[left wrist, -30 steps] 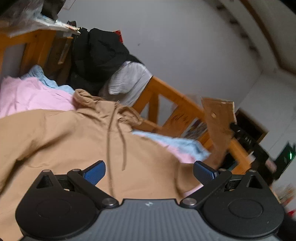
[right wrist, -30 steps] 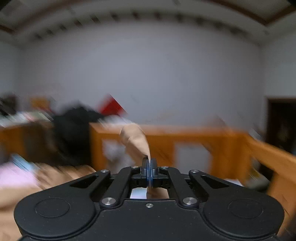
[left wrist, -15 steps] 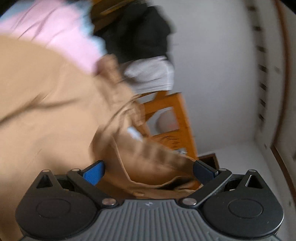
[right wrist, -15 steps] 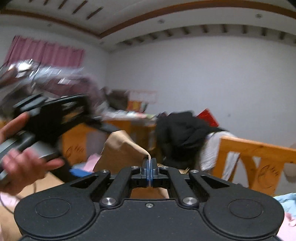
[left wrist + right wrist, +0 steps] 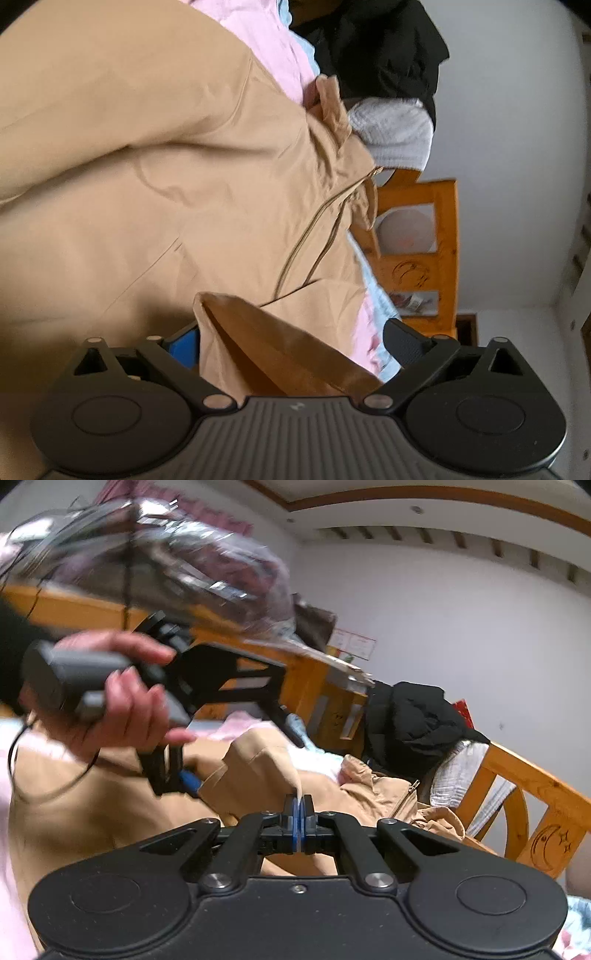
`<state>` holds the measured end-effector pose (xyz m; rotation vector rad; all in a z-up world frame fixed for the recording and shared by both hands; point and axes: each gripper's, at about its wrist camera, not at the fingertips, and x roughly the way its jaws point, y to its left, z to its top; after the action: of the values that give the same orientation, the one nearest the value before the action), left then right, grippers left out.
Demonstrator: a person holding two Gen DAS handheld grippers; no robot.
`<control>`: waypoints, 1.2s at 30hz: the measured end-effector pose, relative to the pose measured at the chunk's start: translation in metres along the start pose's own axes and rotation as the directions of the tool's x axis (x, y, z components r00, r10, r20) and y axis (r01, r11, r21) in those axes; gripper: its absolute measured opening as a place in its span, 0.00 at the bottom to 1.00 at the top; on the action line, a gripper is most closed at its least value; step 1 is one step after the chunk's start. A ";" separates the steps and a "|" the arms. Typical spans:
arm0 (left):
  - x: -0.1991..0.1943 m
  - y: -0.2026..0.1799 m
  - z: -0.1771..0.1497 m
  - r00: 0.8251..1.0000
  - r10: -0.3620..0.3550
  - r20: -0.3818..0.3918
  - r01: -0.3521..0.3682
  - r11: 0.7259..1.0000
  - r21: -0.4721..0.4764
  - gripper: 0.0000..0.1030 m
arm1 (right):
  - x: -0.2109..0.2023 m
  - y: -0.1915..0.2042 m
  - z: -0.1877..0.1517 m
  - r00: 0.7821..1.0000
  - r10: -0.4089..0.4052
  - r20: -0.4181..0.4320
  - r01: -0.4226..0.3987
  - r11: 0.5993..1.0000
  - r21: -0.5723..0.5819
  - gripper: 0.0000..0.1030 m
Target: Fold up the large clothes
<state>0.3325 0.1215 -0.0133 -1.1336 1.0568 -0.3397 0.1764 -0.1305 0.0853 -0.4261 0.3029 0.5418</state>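
Between the fingers of my left hand-held gripper [image 5: 291, 341] stands the cuffed end of the tan jacket's sleeve [image 5: 266, 343]. The jaws are wide and just starting to close, and the pads do not press the cloth yet. I judge I am lining up for a second hold so the sleeve can be laid flat across the body.

My right hand-held gripper [image 5: 297, 808] is clamped shut on a thin edge of that same sleeve, holding it up off the jacket; that keeps the cloth taut and gives the left one something to bite. From the right wrist view, my left hand [image 5: 110, 698] grips the tool's handle just above the jacket.

Beyond the grippers, the tan jacket [image 5: 155, 155] lies spread over the bed, its zipper and drawcord running toward the collar. Pink and pale blue bedding [image 5: 266, 33] shows past its edge.

Farther off, a black coat [image 5: 410, 723] and a white textured cloth [image 5: 391, 136] are draped on the orange wooden bed rail [image 5: 535, 786], out of the way of the folding. No container is plain to me; a clear plastic wrap [image 5: 177, 557] sits on the frame above, its contents too blurred to tell.
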 end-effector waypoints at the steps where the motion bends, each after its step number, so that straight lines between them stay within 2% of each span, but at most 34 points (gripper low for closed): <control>1: 0.002 0.001 -0.002 1.000 0.008 -0.011 -0.008 1.000 0.006 0.88 | -0.001 0.003 -0.002 1.000 0.008 -0.006 -0.008 1.000 -0.021 0.00; 3: 0.008 0.001 -0.006 0.998 0.046 -0.037 -0.045 0.999 0.019 0.64 | -0.002 0.008 -0.006 1.000 0.022 -0.014 -0.022 0.998 -0.051 0.00; 5: 0.012 0.000 -0.010 0.994 0.095 -0.050 -0.093 0.995 0.036 0.10 | -0.002 0.013 -0.008 0.999 0.037 -0.026 -0.039 0.997 -0.069 0.00; 8: 0.008 -0.013 -0.016 0.994 0.113 0.011 -0.114 0.985 0.132 0.00 | -0.003 0.017 -0.010 0.998 0.048 -0.037 -0.050 0.996 -0.076 0.02; 9: 0.004 -0.023 -0.017 0.992 0.120 0.047 -0.126 0.974 0.187 0.00 | -0.004 0.016 -0.010 0.998 0.048 -0.036 -0.050 0.996 -0.077 0.02; 11: -0.007 -0.045 -0.019 0.982 0.133 0.136 -0.169 0.939 0.299 0.00 | -0.006 0.014 -0.009 0.998 0.051 -0.027 -0.053 0.996 -0.071 0.14; 12: -0.014 -0.057 -0.021 0.973 0.134 0.190 -0.197 0.908 0.369 0.00 | -0.008 0.011 -0.009 0.998 0.052 -0.029 -0.054 0.997 -0.061 0.20; 13: -0.022 -0.068 -0.024 0.961 0.130 0.245 -0.230 0.868 0.440 0.00 | -0.009 0.006 -0.009 0.998 0.051 -0.035 -0.053 0.998 -0.040 0.33; 14: -0.027 -0.074 -0.025 0.950 0.130 0.282 -0.258 0.838 0.481 0.00 | -0.011 -0.002 -0.010 0.998 0.045 -0.045 -0.045 0.999 -0.013 0.42; 16: -0.032 -0.077 -0.026 0.942 0.154 0.298 -0.296 0.802 0.520 0.00 | -0.011 -0.021 -0.016 0.997 0.000 -0.080 0.003 0.999 0.035 0.50; 17: -0.029 -0.074 -0.026 0.934 0.191 0.302 -0.330 0.784 0.526 0.00 | -0.008 -0.032 -0.020 0.994 -0.028 -0.105 0.034 0.998 0.052 0.55; 19: -0.020 -0.063 -0.028 0.907 0.263 0.328 -0.409 0.736 0.540 0.00 | 0.005 -0.062 -0.032 0.975 -0.126 -0.181 0.146 0.984 0.105 0.63; 21: -0.011 -0.052 -0.032 0.885 0.301 0.356 -0.459 0.689 0.560 0.00 | 0.025 -0.100 -0.047 0.931 -0.225 -0.287 0.285 0.940 0.188 0.63; 23: -0.002 -0.043 -0.037 0.865 0.331 0.377 -0.498 0.653 0.571 0.00 | 0.047 -0.141 -0.066 0.868 -0.304 -0.393 0.422 0.868 0.261 0.61; 25: 0.003 -0.042 -0.042 0.846 0.340 0.412 -0.529 0.632 0.565 0.00 | 0.068 -0.181 -0.089 0.810 -0.321 -0.490 0.518 0.783 0.345 0.60; 26: 0.000 -0.041 -0.043 0.836 0.337 0.434 -0.543 0.630 0.555 0.00 | 0.075 -0.196 -0.099 0.792 -0.311 -0.525 0.549 0.739 0.390 0.60; 28: -0.008 -0.045 -0.047 0.816 0.316 0.484 -0.559 0.642 0.524 0.00 | 0.086 -0.223 -0.120 0.769 -0.246 -0.589 0.582 0.650 0.489 0.59; 30: -0.014 -0.045 -0.048 0.800 0.307 0.515 -0.576 0.634 0.516 0.00 | 0.087 -0.235 -0.135 0.779 -0.199 -0.595 0.584 0.578 0.570 0.54; 31: -0.011 -0.045 -0.047 0.801 0.318 0.508 -0.581 0.617 0.531 0.00 | 0.086 -0.237 -0.138 0.785 -0.190 -0.589 0.579 0.564 0.589 0.52; 32: -0.005 -0.043 -0.044 0.798 0.347 0.493 -0.594 0.592 0.545 0.00 | 0.087 -0.236 -0.139 0.788 -0.188 -0.586 0.573 0.571 0.588 0.48; 33: 0.002 -0.041 -0.042 0.789 0.383 0.481 -0.611 0.570 0.549 0.00 | 0.090 -0.233 -0.141 0.782 -0.187 -0.594 0.570 0.599 0.562 0.47; 36: 0.019 -0.028 -0.037 0.767 0.434 0.473 -0.641 0.551 0.535 0.00 | 0.104 -0.220 -0.147 0.735 -0.213 -0.644 0.586 0.677 0.446 0.46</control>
<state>0.3189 0.0752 -0.0002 -0.1357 0.8540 -0.0261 0.3593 -0.3241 -0.0148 0.0358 0.8936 -0.1877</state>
